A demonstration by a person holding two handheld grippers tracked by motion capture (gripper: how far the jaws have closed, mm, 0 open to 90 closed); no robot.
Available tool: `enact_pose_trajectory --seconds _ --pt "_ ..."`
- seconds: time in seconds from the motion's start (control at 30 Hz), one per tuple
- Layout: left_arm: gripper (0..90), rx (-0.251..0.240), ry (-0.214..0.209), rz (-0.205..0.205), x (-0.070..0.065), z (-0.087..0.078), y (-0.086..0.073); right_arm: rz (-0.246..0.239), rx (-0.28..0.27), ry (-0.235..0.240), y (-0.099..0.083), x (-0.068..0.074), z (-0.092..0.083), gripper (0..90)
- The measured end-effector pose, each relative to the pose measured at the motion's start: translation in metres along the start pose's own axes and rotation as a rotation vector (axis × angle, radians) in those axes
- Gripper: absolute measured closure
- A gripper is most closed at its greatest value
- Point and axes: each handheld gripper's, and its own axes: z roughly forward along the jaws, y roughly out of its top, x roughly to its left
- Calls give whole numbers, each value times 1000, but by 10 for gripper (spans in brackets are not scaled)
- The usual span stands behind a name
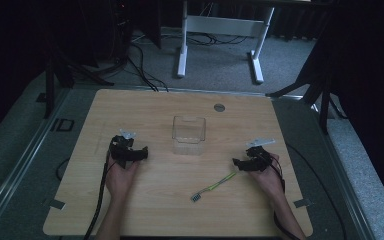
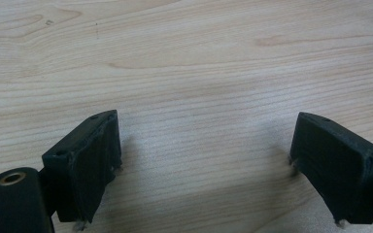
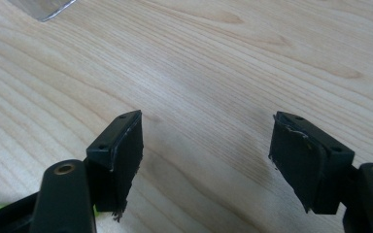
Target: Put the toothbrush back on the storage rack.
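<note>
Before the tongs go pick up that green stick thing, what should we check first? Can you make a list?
1. Left tongs open with nothing between them: ok.
2. Right tongs open with nothing between them: ok.
3. Thin yellow-green toothbrush-like stick lying free on the light wooden table, nothing on top: ok.
4. Clear square plastic container upright, open top: ok.
5. Container holds nothing: cannot tell, too see-through and dim.
6. Right tongs near the stick's end: ok.
</note>
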Motion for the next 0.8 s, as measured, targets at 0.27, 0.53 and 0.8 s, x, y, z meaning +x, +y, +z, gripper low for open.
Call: enact_pose_trajectory --seconds 0.27,0.53,0.8 --pt "117 3 2 3 0 -1 0 -46 6 25 2 3 -6 313" --pt "118 3 2 3 0 -1 0 -73 6 28 6 6 -13 314" --pt "118 3 2 3 0 -1 -1 -110 6 40 11 10 -19 316"
